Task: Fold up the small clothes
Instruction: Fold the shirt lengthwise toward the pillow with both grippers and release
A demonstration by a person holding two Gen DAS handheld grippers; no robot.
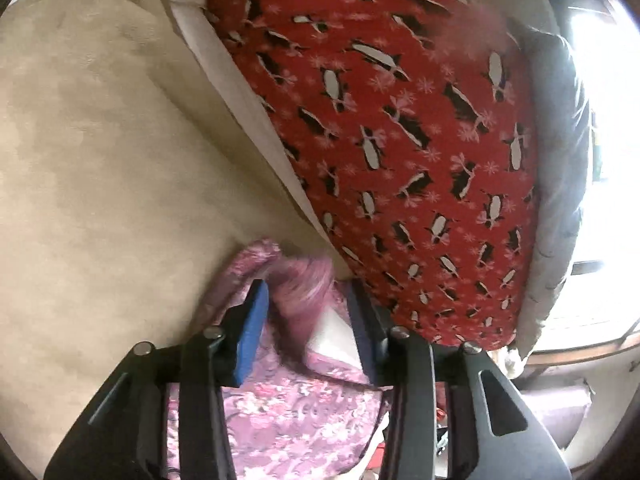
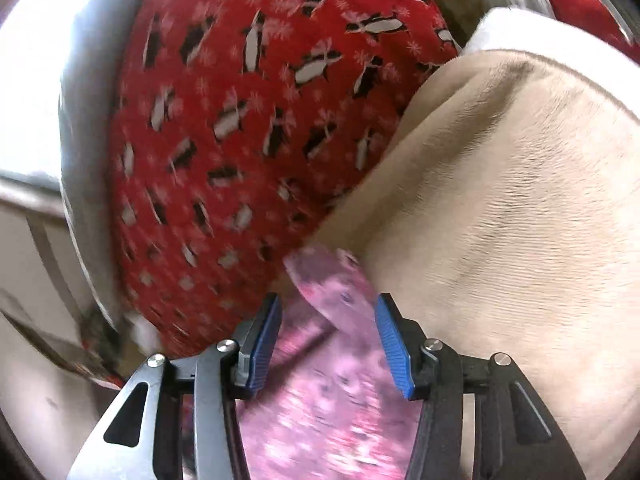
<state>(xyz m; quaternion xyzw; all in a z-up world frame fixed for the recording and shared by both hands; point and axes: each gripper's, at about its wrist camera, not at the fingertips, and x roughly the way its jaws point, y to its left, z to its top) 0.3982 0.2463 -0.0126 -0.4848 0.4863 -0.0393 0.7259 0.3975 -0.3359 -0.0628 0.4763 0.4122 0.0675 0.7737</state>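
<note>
A: Item: pink floral garment (image 1: 280, 408), low centre of both views, on the beige cushion (image 1: 100, 180).

B: Handling?

A: Light, limp, likely slippery; take a hem corner. Left gripper (image 1: 310, 332) and right gripper (image 2: 326, 340) part-open, cloth between, unpinched.

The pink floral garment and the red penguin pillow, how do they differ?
The pink floral garment is thin, limp cloth lying between the gripper fingers; the red penguin pillow is plump and propped farther back. The garment's print is flowers; the pillow's is black-and-white penguins with snowflakes. Both are patterned fabric on the beige cushion.
</note>
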